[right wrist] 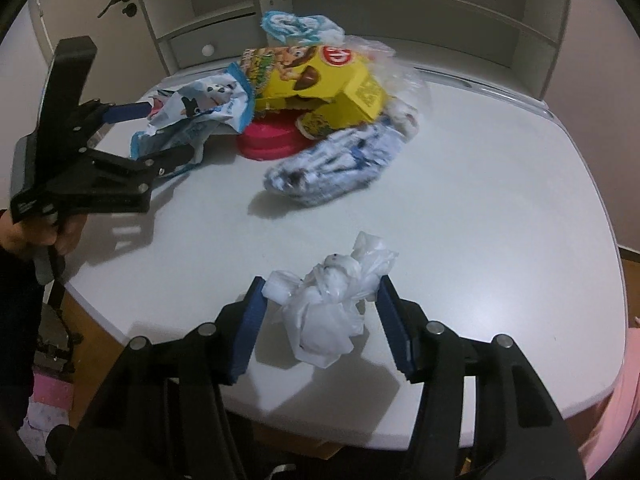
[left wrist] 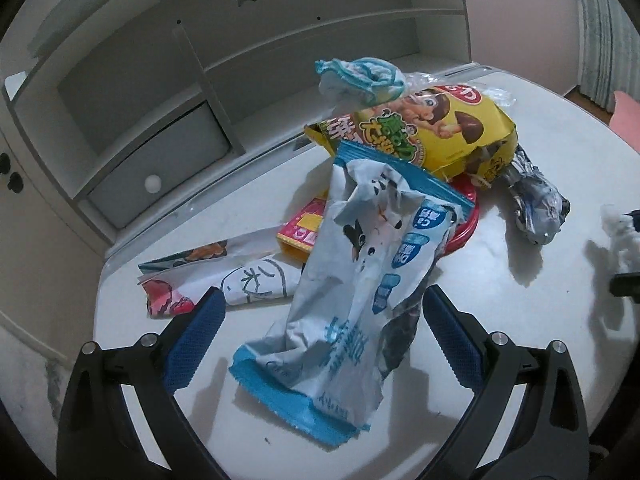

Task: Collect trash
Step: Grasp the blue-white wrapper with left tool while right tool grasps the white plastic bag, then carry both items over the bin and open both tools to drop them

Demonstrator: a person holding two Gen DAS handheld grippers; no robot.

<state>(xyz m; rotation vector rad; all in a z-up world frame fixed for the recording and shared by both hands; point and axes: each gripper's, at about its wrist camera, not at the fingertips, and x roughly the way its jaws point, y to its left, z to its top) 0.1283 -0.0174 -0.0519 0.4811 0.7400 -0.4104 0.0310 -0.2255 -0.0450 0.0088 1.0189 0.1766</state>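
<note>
A pile of trash lies on the white table (left wrist: 560,168): a blue and white snack wrapper (left wrist: 352,288), a yellow snack box (left wrist: 436,124), a red lid (left wrist: 464,220), a crumpled silvery wrapper (left wrist: 536,204) and a printed paper wrapper (left wrist: 240,276). My left gripper (left wrist: 320,304) is open, its fingers on either side of the blue and white wrapper (right wrist: 192,116). My right gripper (right wrist: 320,292) is open around a crumpled white plastic bag (right wrist: 328,300) near the table's front edge. The left gripper (right wrist: 168,132) also shows in the right wrist view.
A white shelf unit (left wrist: 168,92) with a drawer stands behind the table. A crumpled blue and white cloth-like wrapper (left wrist: 360,76) tops the pile. A small pink and yellow box (left wrist: 304,232) lies under the wrapper. Something pink (right wrist: 624,400) is beyond the table's right edge.
</note>
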